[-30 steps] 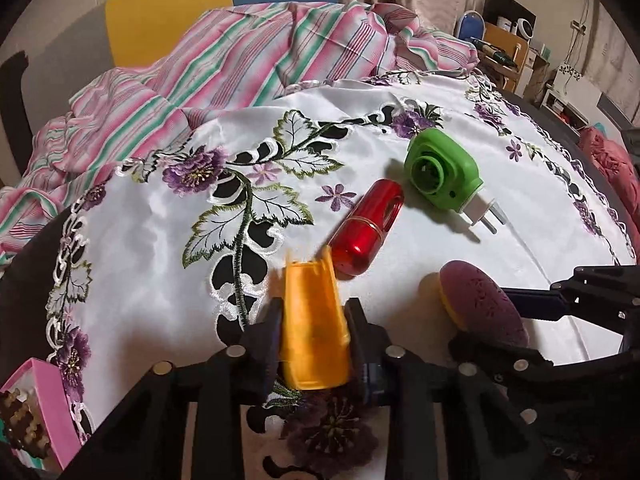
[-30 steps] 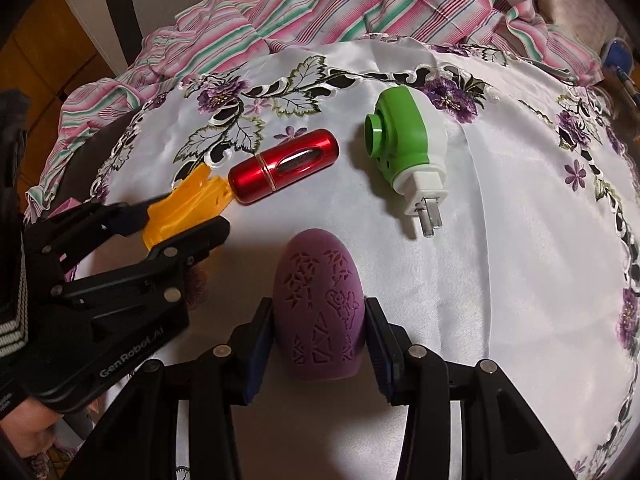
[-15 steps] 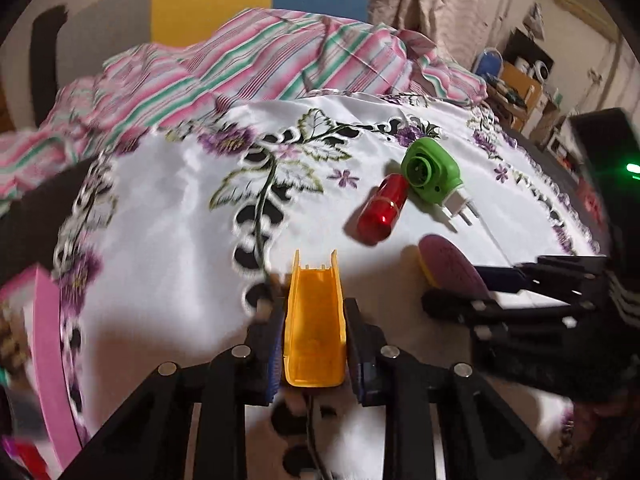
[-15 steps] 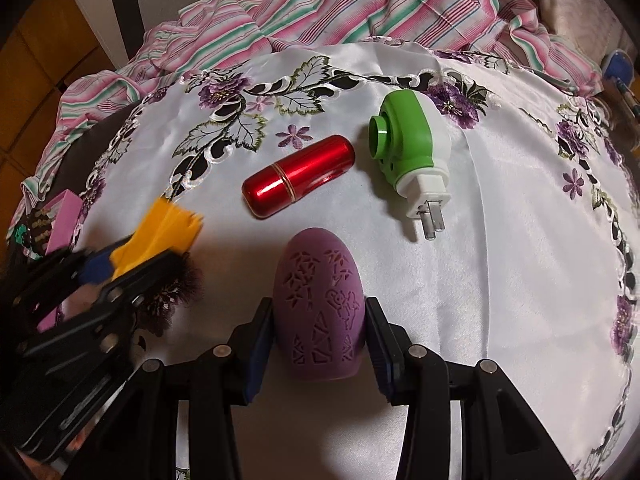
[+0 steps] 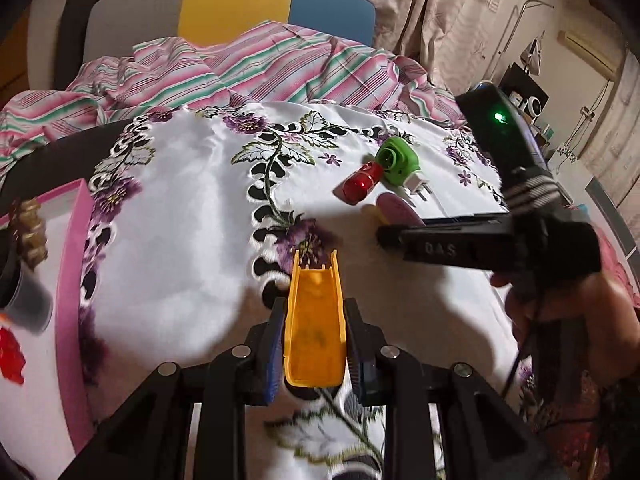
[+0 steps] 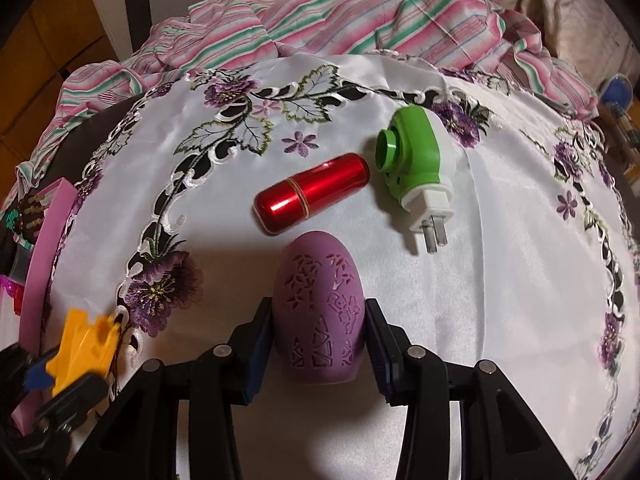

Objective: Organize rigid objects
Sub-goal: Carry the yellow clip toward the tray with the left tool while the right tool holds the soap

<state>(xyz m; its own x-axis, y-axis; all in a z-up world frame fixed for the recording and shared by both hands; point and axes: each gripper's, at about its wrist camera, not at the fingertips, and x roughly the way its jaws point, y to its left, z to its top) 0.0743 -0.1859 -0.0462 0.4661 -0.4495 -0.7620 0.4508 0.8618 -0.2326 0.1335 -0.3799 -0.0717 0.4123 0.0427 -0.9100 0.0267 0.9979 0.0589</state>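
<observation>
Glossy red metal tube, satin tablecloth

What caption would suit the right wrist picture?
Right gripper clamps a purple egg-shaped case above a floral tablecloth, red tube and green plug-in beyond.

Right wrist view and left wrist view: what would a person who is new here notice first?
First, each gripper holds something: the right gripper clamps a purple egg-shaped piece, and the left gripper clamps a yellow plastic piece. Beyond the egg, a shiny red capsule and a green plug-in device lie side by side on the white embroidered cloth.
</observation>
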